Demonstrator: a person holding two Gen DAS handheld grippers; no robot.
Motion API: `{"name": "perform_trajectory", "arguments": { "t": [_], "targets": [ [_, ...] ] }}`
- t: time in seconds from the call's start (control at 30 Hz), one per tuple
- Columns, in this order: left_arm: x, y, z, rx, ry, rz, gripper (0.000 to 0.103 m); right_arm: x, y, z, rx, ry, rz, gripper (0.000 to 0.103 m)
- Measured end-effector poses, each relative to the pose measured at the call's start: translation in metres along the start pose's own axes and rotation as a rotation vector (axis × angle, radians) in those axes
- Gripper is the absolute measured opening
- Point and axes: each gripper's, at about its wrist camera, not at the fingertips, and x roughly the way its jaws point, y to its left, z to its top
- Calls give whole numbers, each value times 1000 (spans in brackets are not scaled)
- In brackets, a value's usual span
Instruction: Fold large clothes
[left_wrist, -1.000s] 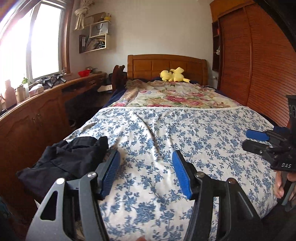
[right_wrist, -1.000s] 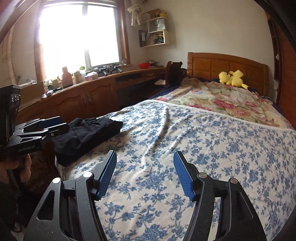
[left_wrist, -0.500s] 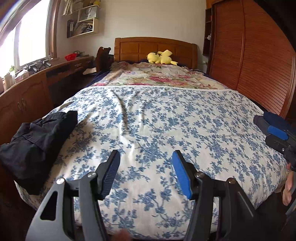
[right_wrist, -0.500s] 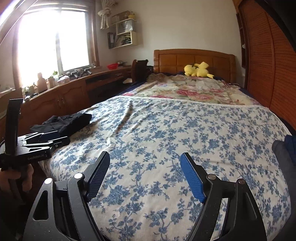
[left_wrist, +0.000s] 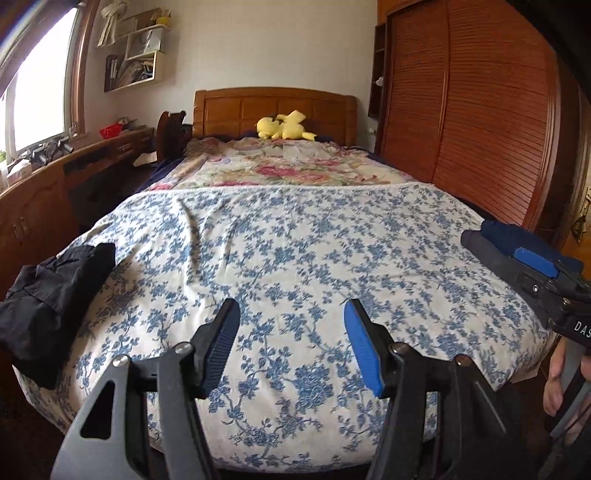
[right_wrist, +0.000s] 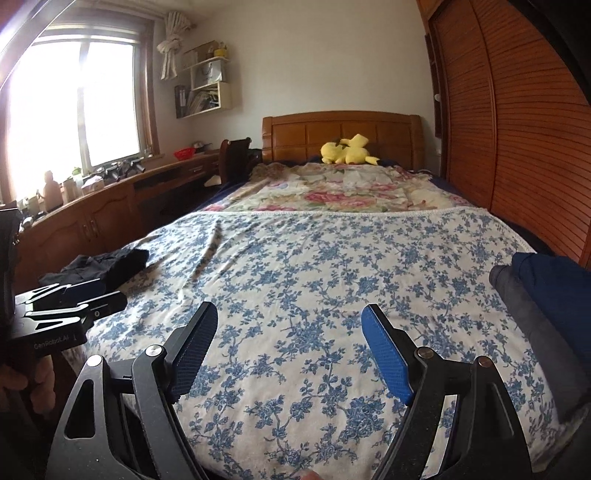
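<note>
Your left tongs (left_wrist: 291, 343) stand apart, empty; right tongs (right_wrist: 290, 349) are opening, empty. Next, reach the unfolded pile (right_wrist: 546, 295) at the bed's (right_wrist: 314, 266) right edge.

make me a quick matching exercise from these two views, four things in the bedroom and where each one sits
Things:
1. black garment
2. yellow plush toy
3. red basket
4. dark folded clothes

Places:
A. by the headboard at the far end of the bed
B. near right edge of the blue floral cover
C. near left corner of the blue floral cover
D. on the wooden counter under the window

Pairs: 1-C, 2-A, 3-D, 4-B
</note>
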Motion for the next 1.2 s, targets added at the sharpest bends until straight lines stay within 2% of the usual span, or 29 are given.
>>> {"name": "perform_trajectory", "arguments": {
  "t": [0.23,0.4,1.2],
  "targets": [
    [-39,-16,23,54,-82,-7,58,-31,-1,17,11,-75,-25,87],
    [-55,-19,27,64,-116,5,58,-41,1,20,16,-103,-29,87],
    [-51,-9,20,23,-106,22,58,-34,7,16,13,-95,-12,87]
  ]
}}
